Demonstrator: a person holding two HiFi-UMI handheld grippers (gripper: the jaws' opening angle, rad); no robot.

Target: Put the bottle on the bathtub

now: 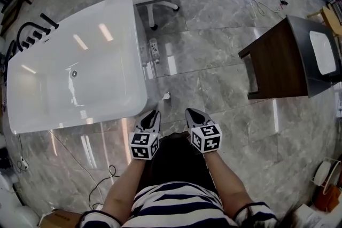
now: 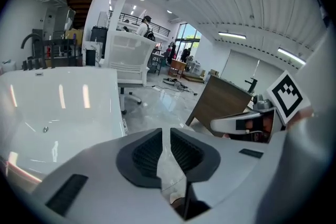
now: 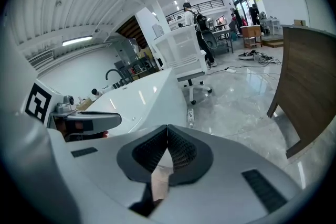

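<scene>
Left claw (image 1: 154, 114) and right claw (image 1: 192, 112) are being held closed and empty while the bottle (image 1: 154, 50) is lying on the floor just right of the bathtub (image 1: 80, 119), so a low, open-clawed reach across its body is being called for.

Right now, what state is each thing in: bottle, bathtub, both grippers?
Bottle: on the floor beside the bathtub, not held.
Bathtub: no bottle on it yet.
Left gripper: jaws nearly together, nothing between them.
Right gripper: jaws together, nothing between them.
</scene>
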